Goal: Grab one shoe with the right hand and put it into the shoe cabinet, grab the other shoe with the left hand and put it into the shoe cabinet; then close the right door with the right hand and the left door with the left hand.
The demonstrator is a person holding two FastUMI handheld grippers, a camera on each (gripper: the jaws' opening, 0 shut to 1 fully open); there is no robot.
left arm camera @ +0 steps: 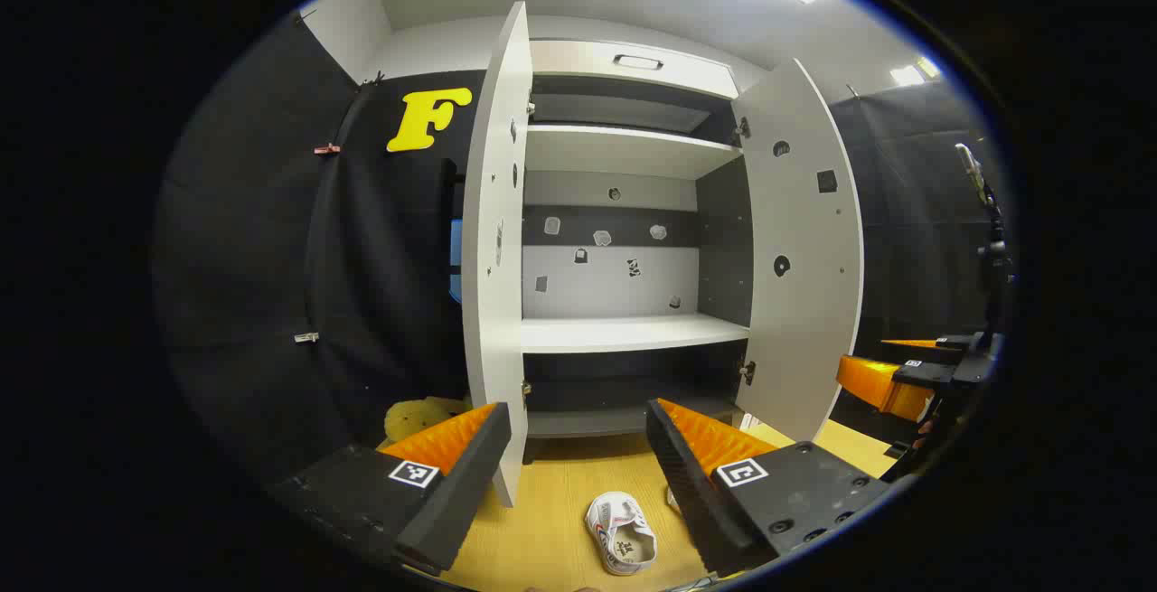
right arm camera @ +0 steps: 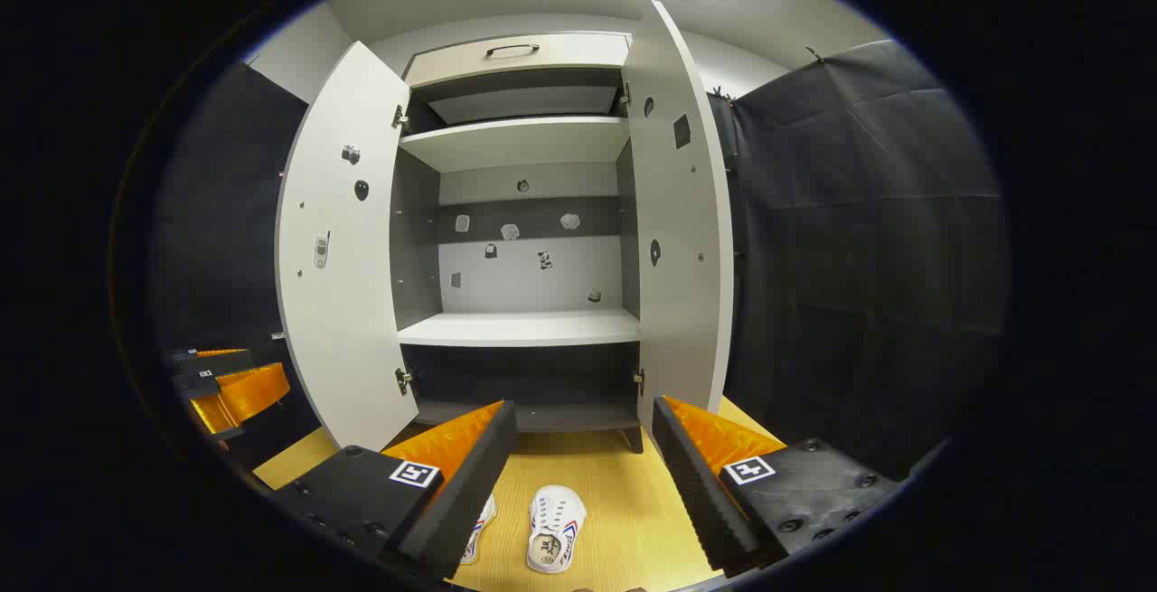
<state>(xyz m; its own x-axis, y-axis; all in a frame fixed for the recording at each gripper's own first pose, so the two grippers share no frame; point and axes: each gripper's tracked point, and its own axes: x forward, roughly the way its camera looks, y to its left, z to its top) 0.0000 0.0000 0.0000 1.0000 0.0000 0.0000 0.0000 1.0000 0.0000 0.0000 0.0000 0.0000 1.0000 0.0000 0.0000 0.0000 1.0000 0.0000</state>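
Two shoes lie at bottom centre on the floor before the cabinet; its two doors stand open. Left gripper and right gripper are released, holding nothing.

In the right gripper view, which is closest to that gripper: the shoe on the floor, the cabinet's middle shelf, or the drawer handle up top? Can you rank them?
From the right gripper:
1. Shoe, on the floor just below and between its fingers.
2. Middle shelf, straight ahead inside the open cabinet.
3. Drawer handle, at the cabinet's top, highest and farthest.
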